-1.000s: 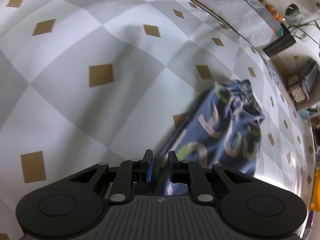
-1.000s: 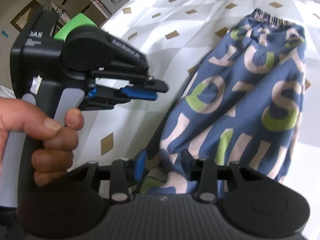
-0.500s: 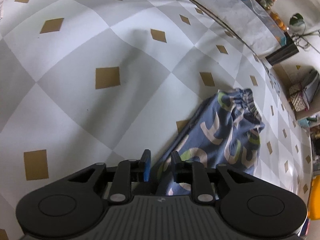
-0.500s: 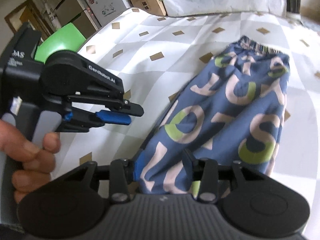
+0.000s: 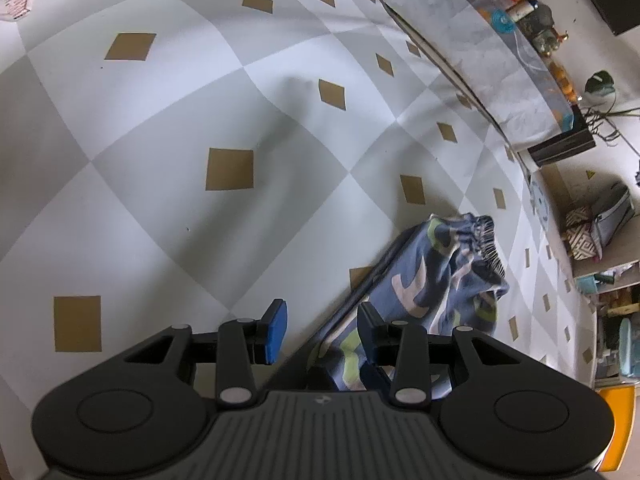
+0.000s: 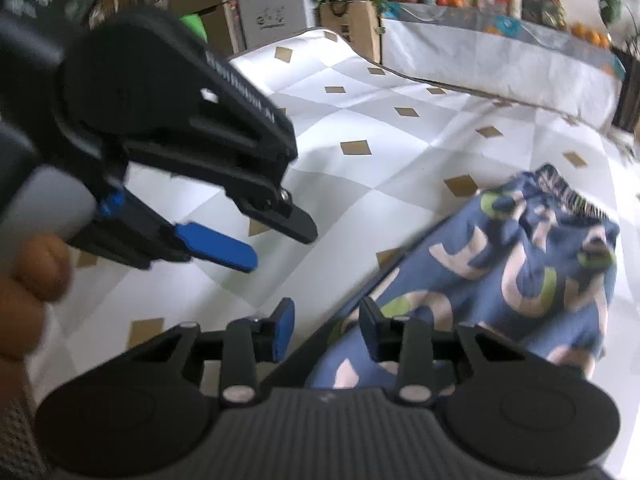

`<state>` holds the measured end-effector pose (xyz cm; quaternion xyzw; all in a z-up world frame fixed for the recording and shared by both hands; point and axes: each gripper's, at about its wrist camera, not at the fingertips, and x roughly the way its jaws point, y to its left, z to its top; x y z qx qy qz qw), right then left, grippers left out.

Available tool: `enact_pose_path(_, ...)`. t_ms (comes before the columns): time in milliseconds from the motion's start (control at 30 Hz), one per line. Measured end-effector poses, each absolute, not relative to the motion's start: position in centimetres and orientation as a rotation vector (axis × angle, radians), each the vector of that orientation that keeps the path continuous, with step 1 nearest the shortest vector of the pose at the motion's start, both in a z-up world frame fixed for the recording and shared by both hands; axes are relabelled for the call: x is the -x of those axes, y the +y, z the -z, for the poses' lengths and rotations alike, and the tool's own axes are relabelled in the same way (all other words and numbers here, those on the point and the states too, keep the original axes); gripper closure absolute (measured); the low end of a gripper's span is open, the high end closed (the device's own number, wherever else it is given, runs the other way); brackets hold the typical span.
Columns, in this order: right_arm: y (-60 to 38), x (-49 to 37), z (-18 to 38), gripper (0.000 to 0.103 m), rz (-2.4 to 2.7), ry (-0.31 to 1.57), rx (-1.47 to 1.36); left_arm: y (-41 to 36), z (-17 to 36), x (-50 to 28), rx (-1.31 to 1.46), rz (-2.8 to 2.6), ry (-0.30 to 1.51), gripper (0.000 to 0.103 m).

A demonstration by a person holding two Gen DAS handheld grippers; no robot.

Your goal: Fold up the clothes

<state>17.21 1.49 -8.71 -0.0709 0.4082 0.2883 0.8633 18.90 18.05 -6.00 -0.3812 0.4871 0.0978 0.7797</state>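
One garment in view: blue patterned trousers (image 6: 520, 268) with large pale and green letters, lying on the checked cloth (image 5: 224, 92) that covers the surface; whether that surface is a tabletop or a bed I cannot tell. Elastic striped waistband (image 6: 568, 196) at the far end, fabric bunched there. Near end runs under both tools and out of view.

Left gripper (image 5: 320, 330): jaws apart, nothing between them; trouser fabric lies just beside its right finger. Right gripper (image 6: 326, 330): jaws apart, also holding nothing; fabric edge passes near its right finger. Right wrist view also shows the left gripper from the side, raised above the cloth, with a hand (image 6: 24, 280) on its handle; that part is blurred.

Progress, judged: trousers look narrowed lengthwise, apparently one leg over the other, though layers cannot be counted. Not a compact packet: long, with a rumpled waistband. Fits either a lengthwise fold laid down and released, or a garment merely laid out long. Cross-folds appear outstanding.

Containers: cardboard box (image 6: 352, 24) holds a plant; fruit sits on the far covered table (image 6: 500, 52); contents otherwise too small to tell
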Motion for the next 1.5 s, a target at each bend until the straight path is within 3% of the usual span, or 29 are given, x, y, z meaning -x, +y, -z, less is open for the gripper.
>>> enact_pose_path(267,2.4,-18.0,10.6,0.075,-0.61,0.847,0.262,18.4,5.9,-18.8,0.853,-0.202,1.052,0.066)
enact_pose_path(400,2.5,-18.3,11.6,0.09,-0.604,0.861,0.294,18.2,5.9,-18.9,0.851,-0.199,1.055,0.066)
enact_pose_path(600,2.1,-18.3,11.9,0.101,-0.576,0.872,0.238,18.1,5.9,-18.8,0.846,-0.208,1.055,0.065)
enact_pose_path(900,0.4,-19.5,9.9,0.101,-0.559,0.855,-0.075,17.9,5.6,-18.9,0.831,-0.21,1.05,0.065)
enact_pose_path(1100,1.5,-19.4,11.6,0.096,-0.562,0.941,-0.005,17.2,5.7,-19.0,0.804,-0.196,1.064,0.065)
enact_pose_path(1200,2.3,-19.1,11.0,0.087,-0.582,0.948,0.071,17.0,5.8,-19.0,0.8,-0.187,1.074,0.064)
enact_pose_path(1433,0.2,-20.5,9.2,0.086,-0.528,0.887,-0.032,17.5,5.5,-18.8,0.826,-0.204,1.059,0.063)
enact_pose_path(1500,-0.4,-21.2,9.1,0.086,-0.505,0.869,-0.027,17.7,5.5,-18.8,0.821,-0.214,1.054,0.057)
